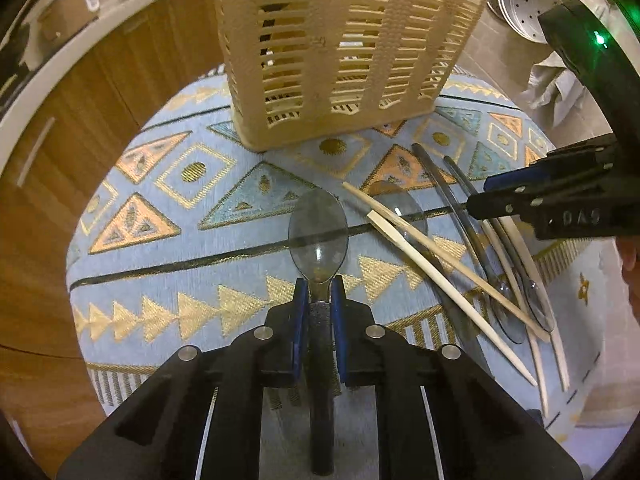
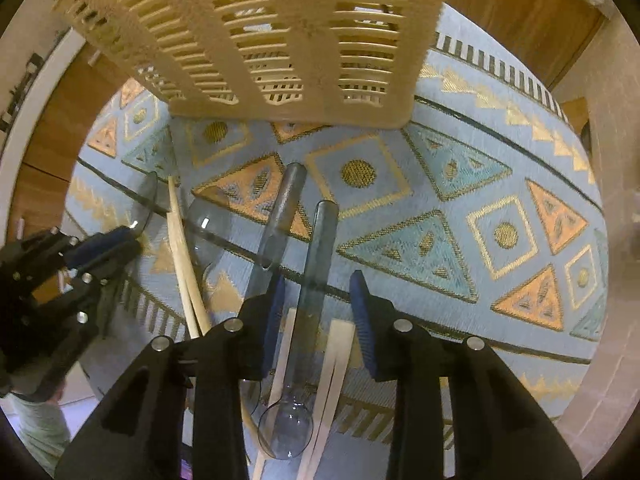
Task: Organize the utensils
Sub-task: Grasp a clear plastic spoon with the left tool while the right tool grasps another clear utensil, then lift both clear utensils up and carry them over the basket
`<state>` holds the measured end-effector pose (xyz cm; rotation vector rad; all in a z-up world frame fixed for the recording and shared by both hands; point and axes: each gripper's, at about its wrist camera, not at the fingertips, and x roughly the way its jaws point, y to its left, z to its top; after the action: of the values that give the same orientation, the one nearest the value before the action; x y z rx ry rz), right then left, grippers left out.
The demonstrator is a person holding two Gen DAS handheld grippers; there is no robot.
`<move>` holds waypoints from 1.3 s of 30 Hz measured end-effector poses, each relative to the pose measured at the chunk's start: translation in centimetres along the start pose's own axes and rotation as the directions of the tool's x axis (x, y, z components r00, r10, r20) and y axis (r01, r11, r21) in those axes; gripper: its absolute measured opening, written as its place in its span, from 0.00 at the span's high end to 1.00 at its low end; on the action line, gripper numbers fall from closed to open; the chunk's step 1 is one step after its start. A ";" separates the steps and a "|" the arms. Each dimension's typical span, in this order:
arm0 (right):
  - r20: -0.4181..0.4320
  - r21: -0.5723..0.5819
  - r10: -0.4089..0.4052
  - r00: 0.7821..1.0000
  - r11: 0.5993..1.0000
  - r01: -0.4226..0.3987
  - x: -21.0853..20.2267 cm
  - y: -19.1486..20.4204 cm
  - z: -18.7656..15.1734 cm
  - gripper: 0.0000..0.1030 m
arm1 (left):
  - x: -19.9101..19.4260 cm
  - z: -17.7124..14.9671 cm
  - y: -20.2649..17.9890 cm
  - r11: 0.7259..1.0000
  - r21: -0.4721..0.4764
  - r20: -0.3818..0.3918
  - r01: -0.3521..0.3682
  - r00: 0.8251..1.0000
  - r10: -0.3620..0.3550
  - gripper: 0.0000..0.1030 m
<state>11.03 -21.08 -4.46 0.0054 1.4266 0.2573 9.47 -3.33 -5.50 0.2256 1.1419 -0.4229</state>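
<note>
A clear grey plastic spoon [image 1: 318, 232] lies on the blue patterned tablecloth [image 1: 160, 240], its bowl pointing at the cream slotted utensil basket [image 1: 344, 52]. My left gripper [image 1: 319, 292] is shut on the spoon's neck. To the right is a loose pile of more grey spoons [image 1: 452, 196] and pale chopsticks [image 1: 432, 252], with my right gripper [image 1: 478, 194] over it. In the right wrist view my right gripper [image 2: 318, 300] points down, open, and straddles one grey spoon handle [image 2: 318, 248] without touching it. A second handle [image 2: 276, 220] and chopsticks [image 2: 182, 256] lie beside it. The basket [image 2: 280, 40] stands just beyond.
The cloth covers a small round table whose edge falls away close by on all sides. Wooden cabinets [image 1: 80, 120] and a white counter edge [image 1: 24, 92] curve round on the left. Perforated metal steamer plates [image 1: 524, 0] lean at the far right.
</note>
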 end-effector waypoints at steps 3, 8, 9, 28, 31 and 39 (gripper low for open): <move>-0.035 -0.005 -0.049 0.998 0.999 0.049 0.6 1.3 0.6 0.70 | 0.6 1.1 -0.8 0.999 0.045 -0.059 -0.018 0.998 0.020 0.82; -0.061 -0.017 -0.099 0.993 0.995 0.098 1.4 3.2 2.0 0.74 | 1.4 2.3 -2.1 0.992 0.103 -0.150 -0.069 0.985 0.084 0.83; -0.056 -0.018 -0.102 0.993 0.995 0.101 1.4 3.4 2.1 0.81 | 1.5 2.5 -2.1 0.991 0.109 -0.153 -0.073 0.984 0.089 0.86; 0.296 -0.111 0.124 0.947 0.989 -0.095 -5.5 2.2 -5.6 0.90 | -7.2 -1.6 -2.1 1.000 0.009 0.249 -0.024 0.968 0.021 0.91; 0.374 -0.144 0.178 0.910 0.981 -0.132 -7.1 1.6 -7.6 0.90 | -9.0 -1.1 -3.3 0.999 0.022 0.325 -0.037 0.945 0.028 0.91; 0.543 -0.220 0.295 0.786 0.954 -0.206 -12.9 3.1 -10.0 0.90 | -13.7 0.5 -4.9 0.999 -0.030 0.498 -0.020 0.867 0.032 0.91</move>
<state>-0.81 -21.90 7.13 0.1420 0.7943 0.5375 2.99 -5.12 7.41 0.0996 0.6309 -0.4129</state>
